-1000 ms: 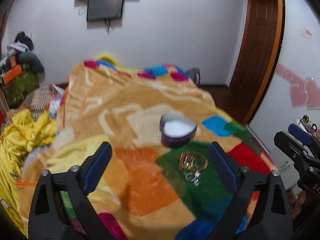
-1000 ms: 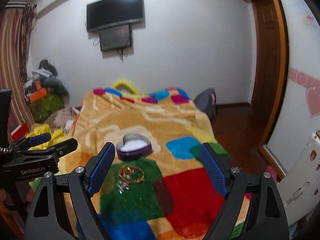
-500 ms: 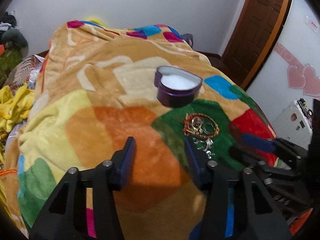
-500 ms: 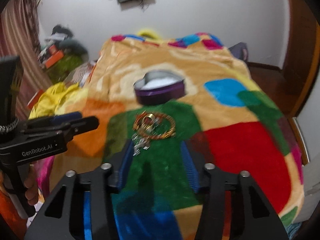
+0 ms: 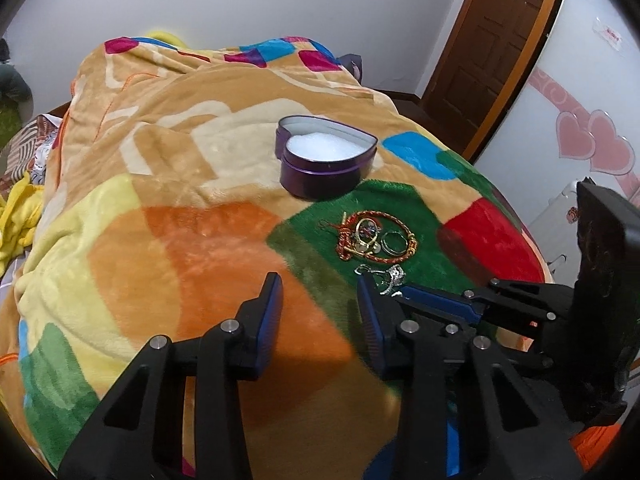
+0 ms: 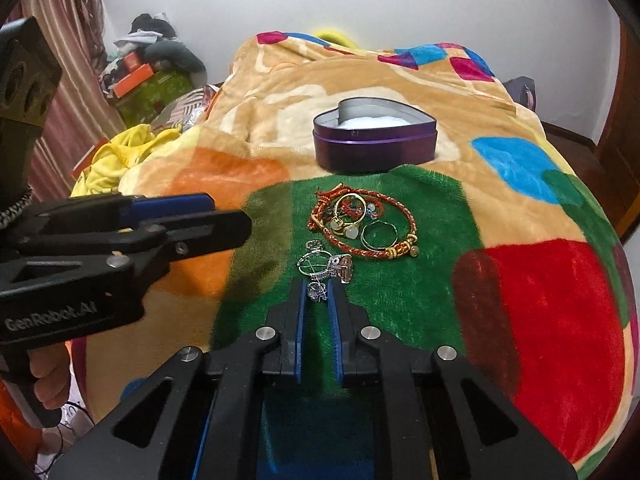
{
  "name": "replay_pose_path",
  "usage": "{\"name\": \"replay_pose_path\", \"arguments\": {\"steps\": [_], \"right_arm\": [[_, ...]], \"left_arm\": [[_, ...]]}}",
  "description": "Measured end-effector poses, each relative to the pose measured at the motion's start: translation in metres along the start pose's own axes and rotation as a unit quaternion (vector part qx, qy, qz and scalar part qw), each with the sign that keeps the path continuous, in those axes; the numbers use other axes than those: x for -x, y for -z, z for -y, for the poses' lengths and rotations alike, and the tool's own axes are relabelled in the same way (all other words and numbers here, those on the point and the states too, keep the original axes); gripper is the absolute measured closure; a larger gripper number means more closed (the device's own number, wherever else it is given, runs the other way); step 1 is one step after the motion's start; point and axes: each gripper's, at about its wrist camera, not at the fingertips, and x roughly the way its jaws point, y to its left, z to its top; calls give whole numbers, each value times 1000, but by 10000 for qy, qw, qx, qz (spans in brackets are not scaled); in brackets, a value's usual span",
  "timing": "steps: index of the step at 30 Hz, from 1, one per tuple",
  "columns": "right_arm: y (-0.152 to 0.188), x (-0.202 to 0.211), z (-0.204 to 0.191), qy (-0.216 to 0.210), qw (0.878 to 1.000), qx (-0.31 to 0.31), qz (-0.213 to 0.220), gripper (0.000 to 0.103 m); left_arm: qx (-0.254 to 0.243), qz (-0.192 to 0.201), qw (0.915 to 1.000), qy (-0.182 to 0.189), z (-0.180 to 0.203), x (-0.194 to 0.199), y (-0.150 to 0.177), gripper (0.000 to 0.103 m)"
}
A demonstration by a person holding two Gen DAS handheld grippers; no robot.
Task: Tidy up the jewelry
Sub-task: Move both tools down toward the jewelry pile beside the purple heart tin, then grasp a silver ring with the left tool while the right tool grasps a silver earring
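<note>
One heart-shaped purple tin [image 6: 374, 136] is sitting open on the blanket [image 6: 540, 300]. In front of the tin, one red-and-gold braided bracelet [image 6: 384, 236] is lying, with two gold rings [image 6: 349, 216] and one plain silver ring [image 6: 379, 235] resting inside its loop. Nearer than the bracelet, a tangle of silver pieces [image 6: 328, 266] is lying; their number is unclear. Two grippers are showing.

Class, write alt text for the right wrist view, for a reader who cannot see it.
The right gripper, nearly closed, has its tips around a small silver ring on a colourful blanket. Beyond it lie more rings inside a red bracelet, then an open purple heart-shaped tin. The left gripper hovers at left.
</note>
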Motion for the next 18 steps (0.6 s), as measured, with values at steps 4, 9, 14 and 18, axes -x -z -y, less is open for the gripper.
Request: {"name": "replay_pose_path", "arguments": {"steps": [4, 9, 14, 18], "right_arm": [[-1, 8, 5, 36, 9999, -71, 120, 94], [-4, 21, 15, 117, 9992, -219, 313, 94], [-5, 27, 24, 205, 9983, -325, 433, 94], [-5, 29, 28, 226, 9980, -347, 477, 94]], "left_arm": [[-30, -143, 9998, 93, 5, -9, 0, 65], [-124, -309, 9993, 187, 17, -20, 1, 65], [-182, -510, 9981, 299, 26, -33, -1, 65], [-316, -594, 9972, 324, 35, -39, -3, 65]]}}
